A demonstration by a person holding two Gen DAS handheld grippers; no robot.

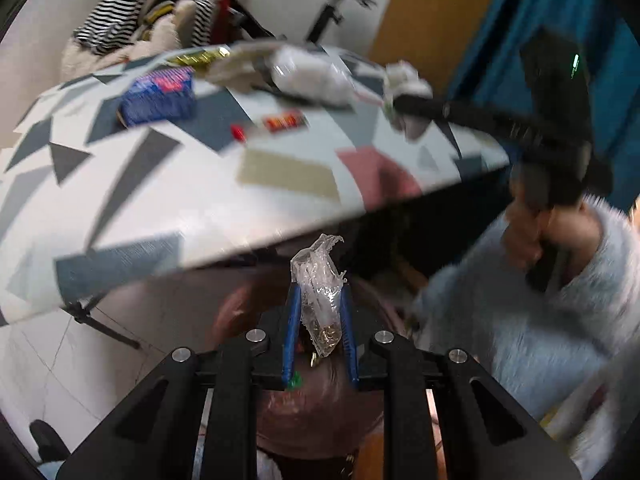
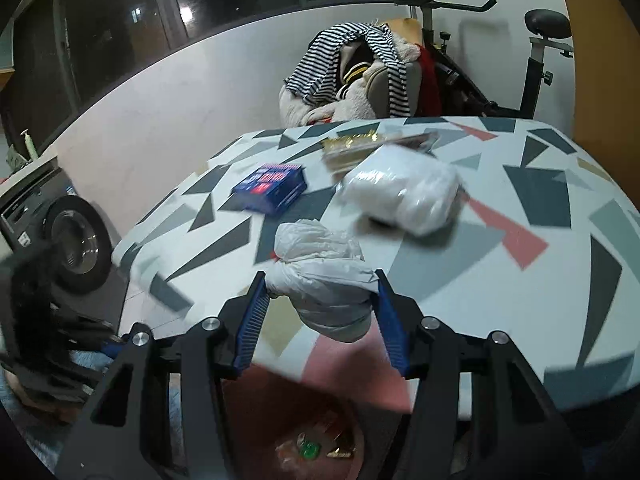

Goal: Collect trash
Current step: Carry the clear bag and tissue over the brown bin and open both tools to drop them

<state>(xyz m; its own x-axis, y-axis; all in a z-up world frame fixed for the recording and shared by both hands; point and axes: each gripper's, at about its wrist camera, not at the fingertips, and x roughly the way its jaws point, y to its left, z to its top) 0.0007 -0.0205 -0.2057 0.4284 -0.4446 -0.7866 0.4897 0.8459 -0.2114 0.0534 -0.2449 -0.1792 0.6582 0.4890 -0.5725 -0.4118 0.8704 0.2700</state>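
My left gripper (image 1: 319,288) is shut on a crumpled clear plastic wrapper (image 1: 320,300) with gold bits inside, held past the table's near edge above a brown bin (image 1: 320,416) below. My right gripper (image 2: 320,280) is shut on a white crumpled bag (image 2: 324,276) over the near part of the patterned table (image 2: 500,280); the left wrist view shows it at the table's right edge, the white bag (image 1: 408,96) in its black fingers. The bin (image 2: 320,440) with scraps in it lies under the right gripper too.
On the table lie a blue box (image 2: 272,186), a gold packet (image 2: 352,144), a white plastic-wrapped bundle (image 2: 404,192) and small red wrappers (image 1: 284,122). A chair heaped with striped clothes (image 2: 352,64) and an exercise bike (image 2: 532,40) stand behind. A washing machine (image 2: 60,224) is at left.
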